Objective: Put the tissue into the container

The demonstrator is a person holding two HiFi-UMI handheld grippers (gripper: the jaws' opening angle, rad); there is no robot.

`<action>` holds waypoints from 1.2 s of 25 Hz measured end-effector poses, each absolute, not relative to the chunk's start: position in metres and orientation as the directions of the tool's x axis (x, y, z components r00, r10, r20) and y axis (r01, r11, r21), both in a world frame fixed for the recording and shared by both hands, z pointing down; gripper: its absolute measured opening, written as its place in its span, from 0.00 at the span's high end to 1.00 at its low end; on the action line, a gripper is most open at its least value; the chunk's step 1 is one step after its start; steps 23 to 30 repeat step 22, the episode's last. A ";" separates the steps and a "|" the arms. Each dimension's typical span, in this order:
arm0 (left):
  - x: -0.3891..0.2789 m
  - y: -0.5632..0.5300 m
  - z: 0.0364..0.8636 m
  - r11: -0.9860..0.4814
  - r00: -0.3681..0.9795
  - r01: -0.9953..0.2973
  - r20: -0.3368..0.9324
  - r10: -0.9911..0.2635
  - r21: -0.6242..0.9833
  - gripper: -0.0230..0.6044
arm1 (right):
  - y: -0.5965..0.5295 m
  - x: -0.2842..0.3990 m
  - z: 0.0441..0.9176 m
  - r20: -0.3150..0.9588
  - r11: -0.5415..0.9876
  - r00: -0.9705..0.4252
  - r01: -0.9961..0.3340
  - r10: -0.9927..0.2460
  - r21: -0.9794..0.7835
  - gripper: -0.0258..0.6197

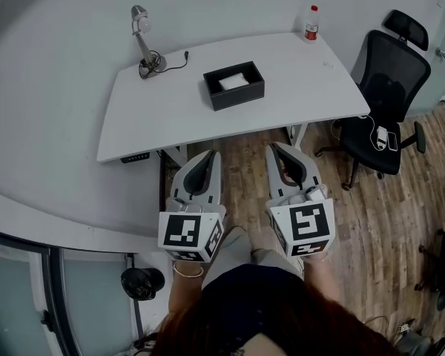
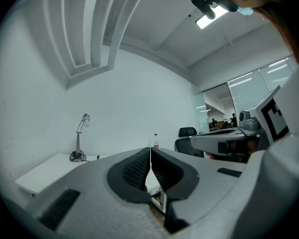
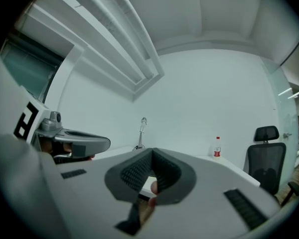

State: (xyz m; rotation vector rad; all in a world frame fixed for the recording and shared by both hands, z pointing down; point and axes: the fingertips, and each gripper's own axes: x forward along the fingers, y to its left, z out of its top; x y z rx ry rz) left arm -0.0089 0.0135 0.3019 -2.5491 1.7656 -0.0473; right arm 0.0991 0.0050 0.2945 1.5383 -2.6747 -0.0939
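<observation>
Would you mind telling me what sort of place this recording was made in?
Most likely an office room: a white desk with a desk lamp on it, a black swivel office chair beside it, and glass partitions at the far side of the room.

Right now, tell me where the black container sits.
Head view: the container is near the middle of the desk, lamp to its left, bottle at the far right corner.
</observation>
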 end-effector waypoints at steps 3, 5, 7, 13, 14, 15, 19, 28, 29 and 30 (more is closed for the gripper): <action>-0.007 0.015 0.303 -0.354 0.354 -0.934 0.011 -0.935 -0.051 0.92 | 0.006 0.100 0.295 0.016 0.506 -0.507 -0.859 -0.862 0.071 0.93; -0.006 0.014 0.305 -0.355 0.354 -0.934 0.017 -0.935 -0.052 0.92 | 0.005 0.100 0.296 0.017 0.507 -0.507 -0.859 -0.862 0.069 0.93; -0.006 0.013 0.305 -0.354 0.354 -0.934 0.018 -0.935 -0.055 0.92 | 0.003 0.101 0.297 0.014 0.506 -0.506 -0.860 -0.862 0.072 0.93; -0.012 0.006 0.308 -0.349 0.348 -0.935 0.027 -0.937 -0.058 0.92 | -0.010 0.099 0.301 0.021 0.488 -0.489 -0.867 -0.872 0.101 0.93; -0.012 0.004 0.308 -0.350 0.349 -0.935 0.029 -0.937 -0.059 0.92 | -0.013 0.099 0.301 0.018 0.486 -0.487 -0.868 -0.873 0.106 0.93; -0.012 0.001 0.309 -0.351 0.350 -0.934 0.030 -0.936 -0.059 0.92 | -0.016 0.098 0.300 0.013 0.485 -0.486 -0.868 -0.874 0.110 0.93; -0.018 -0.009 0.311 -0.354 0.352 -0.934 0.035 -0.935 -0.056 0.92 | -0.027 0.092 0.298 0.003 0.483 -0.486 -0.867 -0.874 0.123 0.93; -0.023 -0.017 0.312 -0.353 0.352 -0.934 0.035 -0.935 -0.052 0.92 | -0.035 0.087 0.298 0.005 0.478 -0.482 -0.867 -0.876 0.141 0.93; -0.023 -0.017 0.312 -0.353 0.352 -0.934 0.035 -0.935 -0.052 0.92 | -0.035 0.087 0.298 0.005 0.478 -0.482 -0.867 -0.876 0.141 0.93; -0.023 -0.017 0.312 -0.353 0.352 -0.934 0.035 -0.935 -0.052 0.92 | -0.035 0.087 0.298 0.005 0.478 -0.482 -0.867 -0.876 0.141 0.93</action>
